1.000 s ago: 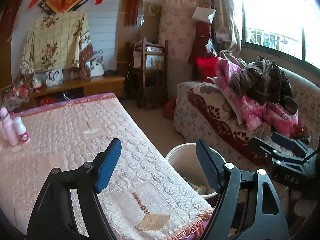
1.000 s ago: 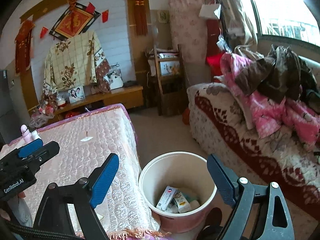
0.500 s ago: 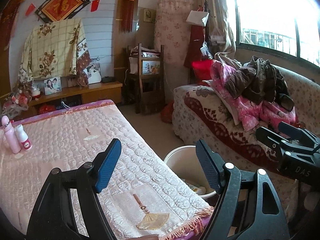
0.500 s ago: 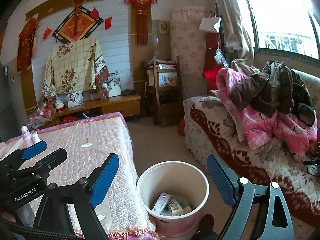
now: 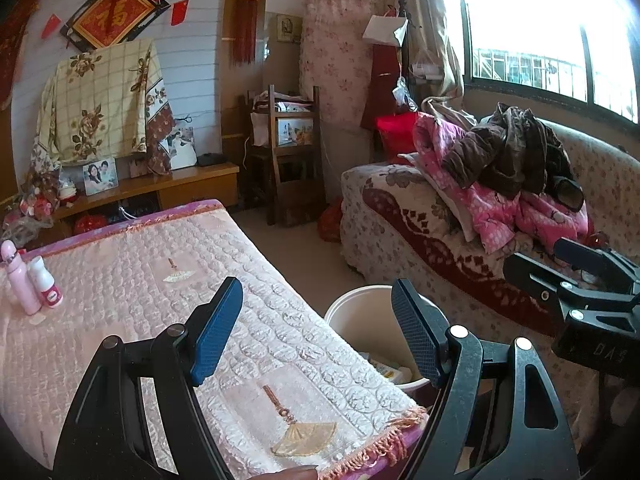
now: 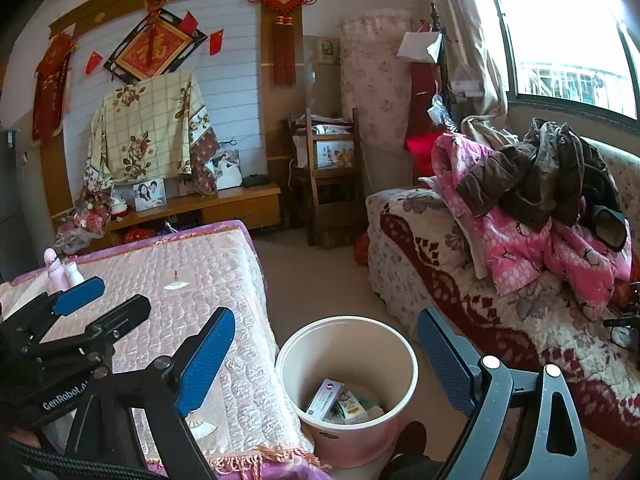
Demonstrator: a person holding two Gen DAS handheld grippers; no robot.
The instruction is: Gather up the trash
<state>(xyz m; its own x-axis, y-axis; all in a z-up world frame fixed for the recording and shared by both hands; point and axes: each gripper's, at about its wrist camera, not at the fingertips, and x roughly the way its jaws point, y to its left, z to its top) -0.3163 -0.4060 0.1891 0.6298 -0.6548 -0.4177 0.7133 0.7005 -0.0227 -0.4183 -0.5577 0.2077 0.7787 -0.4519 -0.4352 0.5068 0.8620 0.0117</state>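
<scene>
A pale round trash bin (image 6: 346,384) stands on the floor beside the table's corner, holding several small cartons (image 6: 325,399). In the left wrist view the bin (image 5: 362,320) shows partly behind the table edge. My left gripper (image 5: 316,336) is open and empty above the table's near corner. My right gripper (image 6: 326,354) is open and empty, above and just short of the bin. Each gripper appears in the other's view: the right one (image 5: 576,280) at the right, the left one (image 6: 84,312) at the left.
A table with a pink quilted cloth (image 5: 132,280) carries a pink bottle (image 5: 18,276) and a small white bottle (image 5: 46,282) at its far left. A sofa (image 6: 480,292) piled with clothes stands right of the bin. A wooden chair (image 6: 328,176) and low cabinet stand behind.
Both grippers have lifted and drawn back a little, so the bin and table sit lower in view. Both stay open and empty.
</scene>
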